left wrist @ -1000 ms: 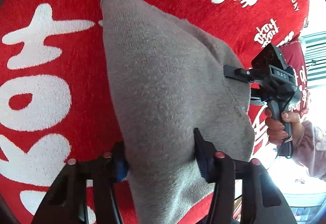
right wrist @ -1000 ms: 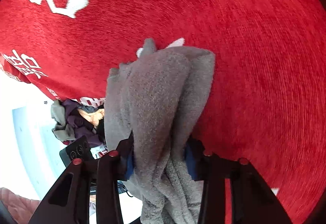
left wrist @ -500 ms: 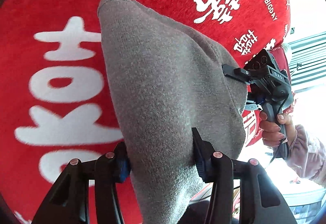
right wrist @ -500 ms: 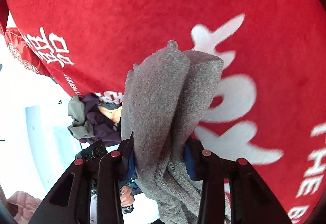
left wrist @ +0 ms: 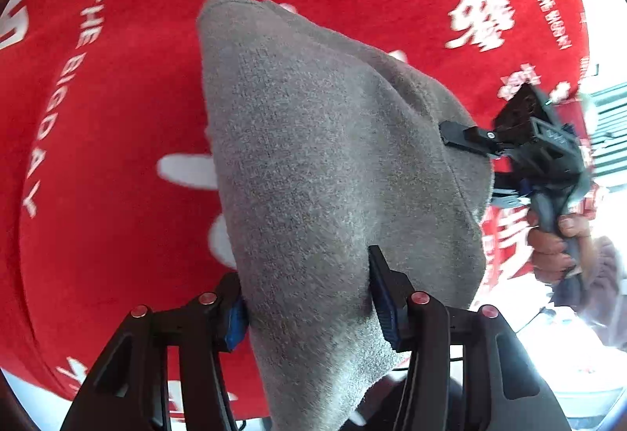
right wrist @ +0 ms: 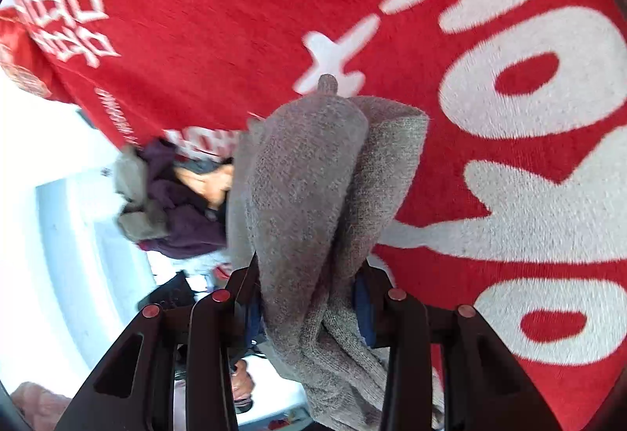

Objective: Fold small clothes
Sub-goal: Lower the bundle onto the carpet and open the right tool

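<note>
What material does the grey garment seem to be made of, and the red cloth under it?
The grey garment looks like a soft knit, perhaps wool or fleece: matte, fuzzy, with fine loops and thick rounded folds. The red cloth looks like short-pile plush or velvet-like fabric: fine ribbed nap, slight sheen, with white lettering in its surface.

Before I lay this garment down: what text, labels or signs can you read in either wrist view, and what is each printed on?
"THE BIGDAY": white capitals on the red cloth, left wrist view, left side.
Small white capitals near the cloth's top right: too blurred to read.
Large white characters on the cloth in both views: cropped, unreadable.
Grey garment: no label visible.
</note>
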